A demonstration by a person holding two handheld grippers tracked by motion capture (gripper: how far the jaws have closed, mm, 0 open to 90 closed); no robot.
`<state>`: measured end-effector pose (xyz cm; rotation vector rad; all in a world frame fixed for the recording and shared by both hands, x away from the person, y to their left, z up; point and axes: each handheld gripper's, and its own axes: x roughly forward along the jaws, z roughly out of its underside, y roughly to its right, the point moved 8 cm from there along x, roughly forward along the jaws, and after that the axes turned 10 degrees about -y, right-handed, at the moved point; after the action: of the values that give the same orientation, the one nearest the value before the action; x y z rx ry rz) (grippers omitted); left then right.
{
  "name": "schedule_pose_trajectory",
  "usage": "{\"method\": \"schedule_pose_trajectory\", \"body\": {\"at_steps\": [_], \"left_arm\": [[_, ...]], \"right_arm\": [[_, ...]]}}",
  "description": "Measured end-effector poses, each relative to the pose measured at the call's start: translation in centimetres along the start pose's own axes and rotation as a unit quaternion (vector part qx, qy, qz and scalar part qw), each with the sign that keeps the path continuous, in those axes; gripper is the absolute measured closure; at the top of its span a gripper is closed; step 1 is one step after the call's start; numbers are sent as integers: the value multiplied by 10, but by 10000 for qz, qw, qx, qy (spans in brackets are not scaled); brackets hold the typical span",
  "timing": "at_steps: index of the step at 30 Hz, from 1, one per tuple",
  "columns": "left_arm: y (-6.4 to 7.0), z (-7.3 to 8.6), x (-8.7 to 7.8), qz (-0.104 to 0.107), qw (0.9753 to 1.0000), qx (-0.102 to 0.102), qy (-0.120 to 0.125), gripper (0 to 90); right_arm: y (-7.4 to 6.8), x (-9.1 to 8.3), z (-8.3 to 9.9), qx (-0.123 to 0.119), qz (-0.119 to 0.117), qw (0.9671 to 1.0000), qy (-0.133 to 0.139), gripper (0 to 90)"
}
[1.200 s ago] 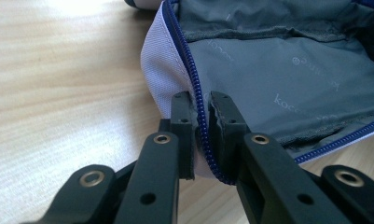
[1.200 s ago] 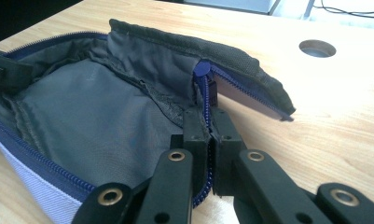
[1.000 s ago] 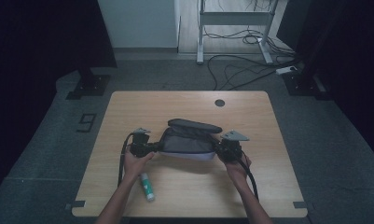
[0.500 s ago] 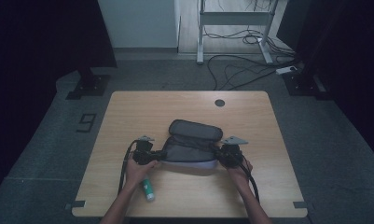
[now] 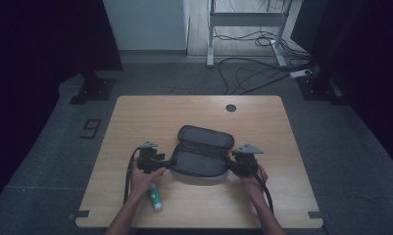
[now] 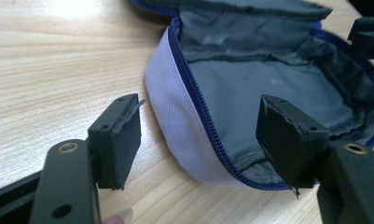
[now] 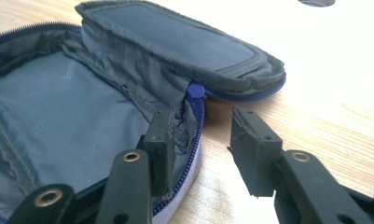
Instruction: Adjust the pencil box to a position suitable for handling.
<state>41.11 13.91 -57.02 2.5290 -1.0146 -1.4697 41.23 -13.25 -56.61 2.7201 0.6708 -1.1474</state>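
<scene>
Pouch (image 5: 201,155) lies unzipped mid-counter (image 5: 282,196), long axis left-right, lid flipped back. Left tool (image 6: 201,135) released, jaws straddling the pouch's left end rim. Right tool (image 7: 198,149) released astride the right end rim by the zipper. Both equally near.

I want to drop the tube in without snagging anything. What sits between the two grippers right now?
The open pouch lies between the left gripper and right gripper, seen in the high view.

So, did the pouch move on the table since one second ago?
Yes. The pouch slid slightly toward the person, farther from the round hole in the table.
</scene>
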Motion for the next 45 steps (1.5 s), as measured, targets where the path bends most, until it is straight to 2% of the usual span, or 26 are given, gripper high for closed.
{"method": "schedule_pose_trajectory", "body": {"at_steps": [6,13,20,26,31,35,45], "left_arm": [[-2,2,-8,144,9998,-69,137,313],[-6,3,-18,187,9996,-43,222,318],[-14,3,-35,240,9986,-108,451,327],[-24,4,-44,212,9979,-251,556,336],[-31,5,-49,195,9975,-307,608,338],[-34,5,-51,252,9967,-430,634,360],[-39,6,-55,234,9963,-477,677,359]], "right_arm": [[-3,-10,-4,1,-54,9998,203,544],[-11,-21,-6,-15,-148,9991,388,535],[-29,-28,-6,-178,-298,9979,552,529],[-42,-29,-6,-287,-453,9971,541,525],[-49,-30,-6,-288,-599,9963,537,522],[-57,-32,-7,-328,-697,9954,568,522],[-76,-33,-9,-461,-890,9931,612,522]]}}
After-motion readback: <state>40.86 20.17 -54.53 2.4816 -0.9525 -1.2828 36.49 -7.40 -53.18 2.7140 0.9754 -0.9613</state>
